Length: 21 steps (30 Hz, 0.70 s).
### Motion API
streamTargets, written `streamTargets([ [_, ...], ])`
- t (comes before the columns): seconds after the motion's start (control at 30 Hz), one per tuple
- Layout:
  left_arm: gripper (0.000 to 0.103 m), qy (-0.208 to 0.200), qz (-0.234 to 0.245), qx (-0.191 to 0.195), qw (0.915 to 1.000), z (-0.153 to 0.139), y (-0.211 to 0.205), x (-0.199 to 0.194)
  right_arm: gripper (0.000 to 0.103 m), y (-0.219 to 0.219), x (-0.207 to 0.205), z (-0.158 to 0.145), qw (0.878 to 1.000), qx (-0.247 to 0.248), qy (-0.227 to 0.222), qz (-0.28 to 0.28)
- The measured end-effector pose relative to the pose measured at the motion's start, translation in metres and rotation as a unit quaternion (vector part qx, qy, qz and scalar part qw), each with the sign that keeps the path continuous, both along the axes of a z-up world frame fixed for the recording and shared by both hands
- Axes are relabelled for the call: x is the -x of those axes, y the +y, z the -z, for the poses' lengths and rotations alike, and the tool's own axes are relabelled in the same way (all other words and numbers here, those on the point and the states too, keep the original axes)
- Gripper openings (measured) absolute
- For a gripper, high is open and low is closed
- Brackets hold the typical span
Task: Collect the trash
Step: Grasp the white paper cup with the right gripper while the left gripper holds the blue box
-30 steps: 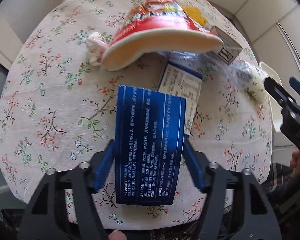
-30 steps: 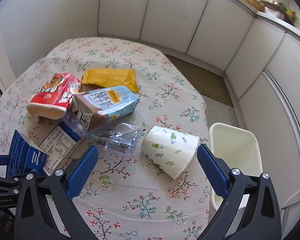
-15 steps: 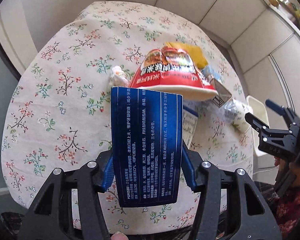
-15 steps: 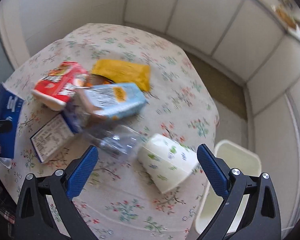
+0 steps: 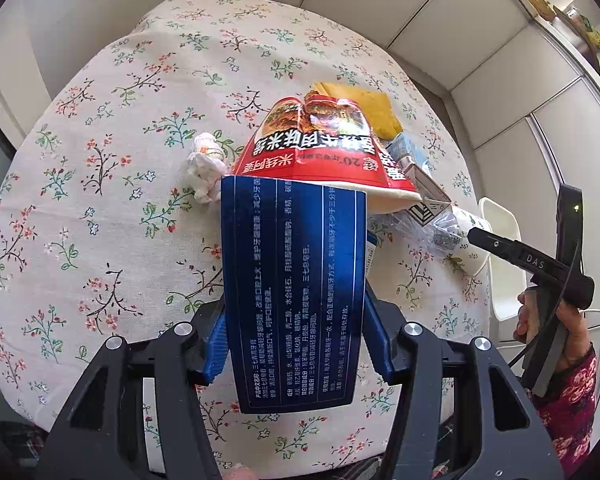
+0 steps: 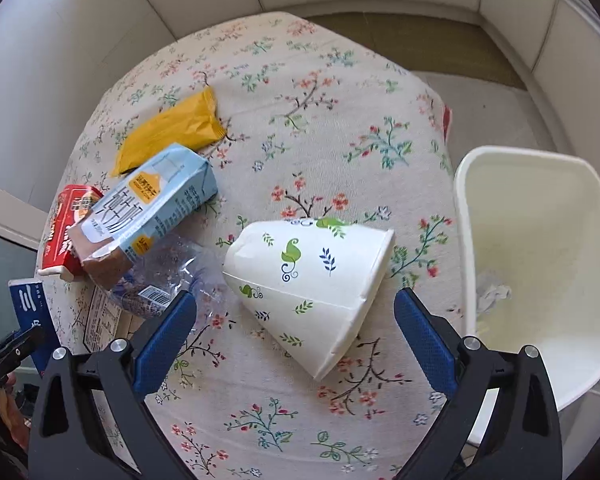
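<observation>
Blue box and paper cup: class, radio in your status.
Left tool shut on blue box, lifted. Right tool open over paper cup. Bin beside table, nothing blocking.

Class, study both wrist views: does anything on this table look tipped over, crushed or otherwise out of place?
Yes. The paper cup lies tipped on its side on the floral tablecloth, dented flat along one face. Beside it a clear plastic bottle looks crushed, with a milk carton toppled across it.

frame: black, silver screws | fingers: blue ribbed pads | sleeve: red floral
</observation>
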<state>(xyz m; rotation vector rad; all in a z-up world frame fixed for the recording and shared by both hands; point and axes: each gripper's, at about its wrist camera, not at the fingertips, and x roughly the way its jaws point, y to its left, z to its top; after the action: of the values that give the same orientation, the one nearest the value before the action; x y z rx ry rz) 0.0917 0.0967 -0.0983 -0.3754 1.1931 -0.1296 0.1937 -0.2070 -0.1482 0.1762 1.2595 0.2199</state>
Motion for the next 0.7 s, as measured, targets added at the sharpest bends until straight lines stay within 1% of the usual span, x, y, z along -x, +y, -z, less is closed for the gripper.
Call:
streamTargets([
  [0.07,0.053,0.003,-0.005,0.001,1.0,0.001,0.002,-0.001,0.096,-0.004,-0.001,0.004,1.0,-0.009,0.005,0.017],
  [0.13,0.053,0.002,-0.006,0.003,1.0,0.001,0.003,-0.001,0.086,-0.008,-0.001,0.002,0.999,-0.024,0.006,0.031],
  [0.2,0.053,0.0,-0.004,0.003,1.0,0.0,0.002,-0.001,0.063,-0.013,-0.001,0.0,0.998,-0.044,0.006,0.038],
  [0.23,0.053,0.0,-0.003,0.003,1.0,0.0,0.001,-0.001,0.056,-0.015,-0.001,0.001,0.998,-0.053,0.008,0.043],
  [0.27,0.053,0.0,-0.003,0.003,1.0,0.0,0.0,-0.002,0.04,-0.017,-0.001,0.002,0.997,-0.059,0.013,0.046],
  [0.33,0.053,0.001,-0.001,0.003,1.0,0.001,0.0,-0.002,0.033,-0.021,0.001,0.002,0.995,-0.08,0.012,0.053],
  [0.4,0.053,-0.002,-0.002,0.004,1.0,0.0,-0.001,-0.001,0.018,-0.022,0.003,-0.006,0.994,-0.095,-0.005,0.052],
  [0.43,0.053,-0.003,-0.003,0.004,1.0,-0.001,-0.001,-0.001,0.016,-0.021,0.004,-0.012,0.994,-0.093,-0.014,0.051],
  [0.47,0.053,-0.006,-0.005,0.003,1.0,-0.002,-0.001,-0.001,0.009,-0.02,0.005,-0.015,0.994,-0.091,-0.021,0.049],
  [0.5,0.053,-0.007,-0.007,0.003,0.9999,-0.002,-0.001,-0.001,0.006,-0.018,0.006,-0.018,0.994,-0.091,-0.026,0.047],
  [0.57,0.053,-0.011,-0.013,0.004,0.9999,-0.003,-0.001,-0.001,0.004,-0.016,0.007,-0.02,0.994,-0.09,-0.03,0.044],
  [0.7,0.053,-0.028,-0.014,0.009,0.9995,-0.01,-0.001,0.0,0.003,-0.014,0.01,-0.03,0.994,-0.092,-0.047,0.038],
])
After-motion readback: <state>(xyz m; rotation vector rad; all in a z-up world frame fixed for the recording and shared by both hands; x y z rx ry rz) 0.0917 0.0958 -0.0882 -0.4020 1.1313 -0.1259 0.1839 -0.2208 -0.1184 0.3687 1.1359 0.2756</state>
